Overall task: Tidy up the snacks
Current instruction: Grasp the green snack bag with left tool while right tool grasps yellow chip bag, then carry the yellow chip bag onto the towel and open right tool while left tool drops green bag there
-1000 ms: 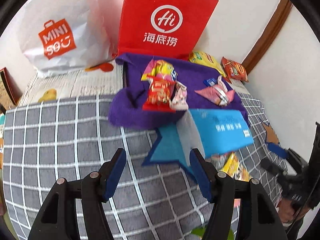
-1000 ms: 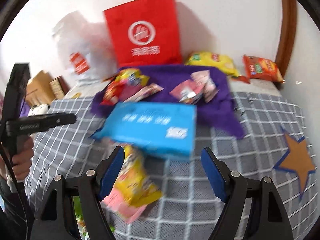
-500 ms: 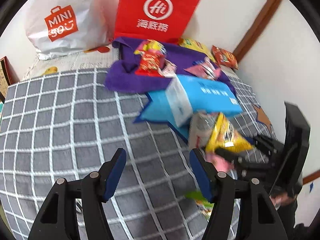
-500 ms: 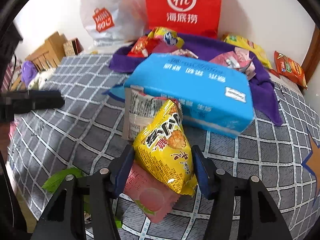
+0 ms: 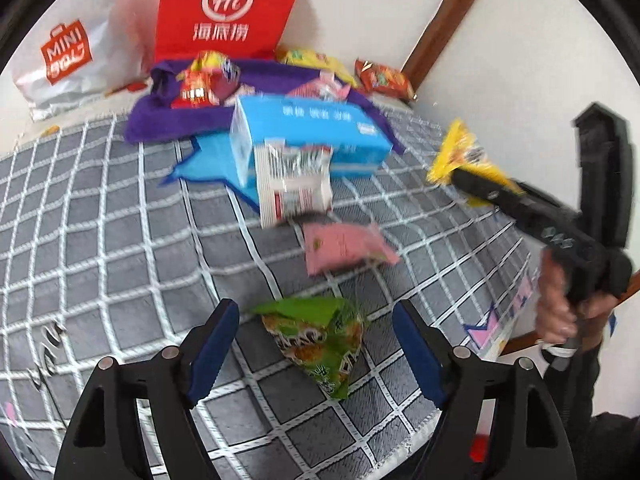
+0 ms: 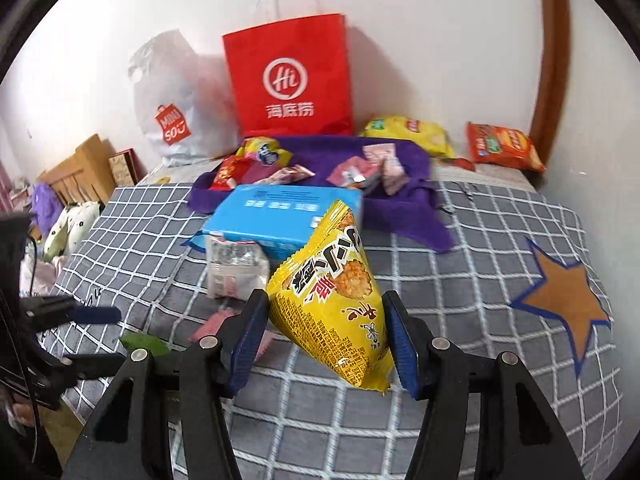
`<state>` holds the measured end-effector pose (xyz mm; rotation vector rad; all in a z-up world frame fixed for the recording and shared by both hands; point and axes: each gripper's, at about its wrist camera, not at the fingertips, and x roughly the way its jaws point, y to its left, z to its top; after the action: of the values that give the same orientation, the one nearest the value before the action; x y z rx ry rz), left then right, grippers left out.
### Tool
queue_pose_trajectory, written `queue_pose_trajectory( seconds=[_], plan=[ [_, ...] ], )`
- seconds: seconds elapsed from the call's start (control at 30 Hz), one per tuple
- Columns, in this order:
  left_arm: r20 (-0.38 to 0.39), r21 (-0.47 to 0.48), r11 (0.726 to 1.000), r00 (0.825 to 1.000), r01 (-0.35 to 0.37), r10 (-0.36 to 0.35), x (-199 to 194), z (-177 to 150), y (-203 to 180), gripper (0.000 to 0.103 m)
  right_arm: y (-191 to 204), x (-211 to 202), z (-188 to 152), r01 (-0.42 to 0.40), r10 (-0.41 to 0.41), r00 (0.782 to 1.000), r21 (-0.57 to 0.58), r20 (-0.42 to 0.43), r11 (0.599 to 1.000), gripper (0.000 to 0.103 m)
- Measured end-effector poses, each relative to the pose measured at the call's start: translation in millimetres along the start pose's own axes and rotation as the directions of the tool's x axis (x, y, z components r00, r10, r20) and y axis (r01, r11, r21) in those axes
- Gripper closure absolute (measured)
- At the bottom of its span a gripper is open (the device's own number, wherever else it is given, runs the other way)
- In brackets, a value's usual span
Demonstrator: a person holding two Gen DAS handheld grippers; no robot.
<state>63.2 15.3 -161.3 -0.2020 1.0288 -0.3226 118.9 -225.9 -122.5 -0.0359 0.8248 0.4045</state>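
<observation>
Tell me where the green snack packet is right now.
In the left wrist view, the green foil snack packet lies on the grey checked blanket, below the pink packet.

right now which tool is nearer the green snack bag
Left. The left tool hangs right over the green bag, which lies between its opening fingers. The right tool is off to the side, lifted, gripping the yellow bag.

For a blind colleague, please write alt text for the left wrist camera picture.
The left gripper, its jaws opening, frames a green snack packet lying on a grey checked blanket. Beyond lie a pink packet, a white packet and a blue box; at right, the right gripper holds a yellow packet.
</observation>
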Motion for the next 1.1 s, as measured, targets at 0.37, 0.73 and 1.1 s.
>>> queue_pose_trajectory(
  seconds=[0.37,0.73,1.1],
  plan=[
    [-0.030,0.010,0.999,0.999,-0.032,0.033,33.5,-7.5,-2.7,0.043,-11.0,7.3,-10.8,-0.003,0.003,1.000,0.004,-0.021,1.000,0.046],
    [0.059,-0.032,0.999,0.997,-0.040,0.042,-10.2,35.2,18.8,0.047,-8.9,15.4,31.8,-0.016,0.016,1.000,-0.008,0.019,1.000,0.046],
    [0.153,-0.072,0.992,0.982,-0.100,0.110,-32.4,146.0,45.7,0.047,-16.3,47.2,126.8,-0.004,0.005,0.998,-0.015,0.065,1.000,0.046]
  ],
)
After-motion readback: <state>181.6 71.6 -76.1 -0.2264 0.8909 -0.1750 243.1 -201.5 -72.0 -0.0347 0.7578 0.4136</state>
